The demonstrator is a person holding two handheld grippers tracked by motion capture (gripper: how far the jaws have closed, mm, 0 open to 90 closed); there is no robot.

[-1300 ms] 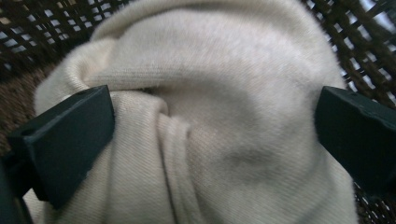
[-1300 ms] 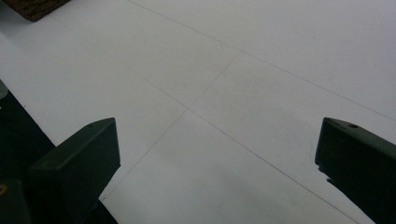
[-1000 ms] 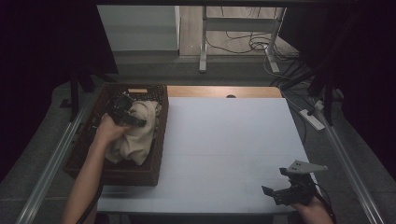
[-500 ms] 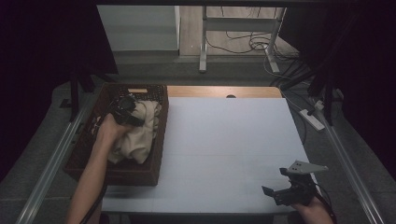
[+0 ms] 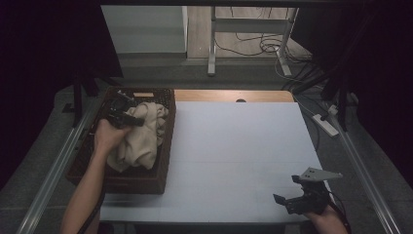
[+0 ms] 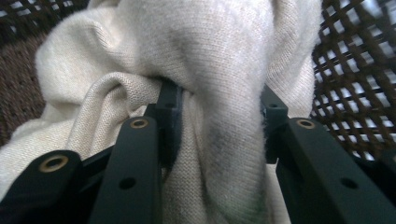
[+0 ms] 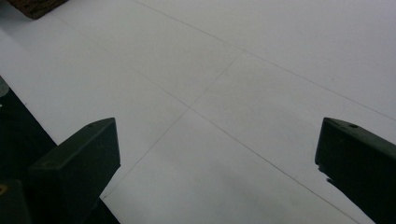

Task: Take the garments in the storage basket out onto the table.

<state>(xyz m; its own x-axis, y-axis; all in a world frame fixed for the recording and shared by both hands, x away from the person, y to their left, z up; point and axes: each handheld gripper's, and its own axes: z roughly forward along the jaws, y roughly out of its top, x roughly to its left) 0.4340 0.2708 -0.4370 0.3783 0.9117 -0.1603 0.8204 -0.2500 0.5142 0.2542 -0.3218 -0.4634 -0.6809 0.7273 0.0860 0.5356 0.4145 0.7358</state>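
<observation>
Most of what we see is the white tabletop [image 5: 234,156], bare across its middle and right, so there is wide open room between the two hands. Its far edge meets a wooden strip, its near edge runs just beside the right gripper [image 5: 297,200], and metal rails flank both long sides. Next in size is the dark woven basket [image 5: 146,183], which sits at the tabletop's left edge, its right wall lying along the white surface and its near wall close to the front edge. Inside it lies the cream knitted cloth [image 5: 143,141], bunched up and filling most of the basket's middle. We see the left gripper [image 5: 127,117] over the basket's far end, its fingers [image 6: 170,107] having just closed on a thick fold of the cloth [image 6: 219,93], which is pinched between them with woven wall close behind. Our right gripper's fingers [image 7: 79,163] stand wide apart over bare tabletop near the front right corner, holding nothing.
</observation>
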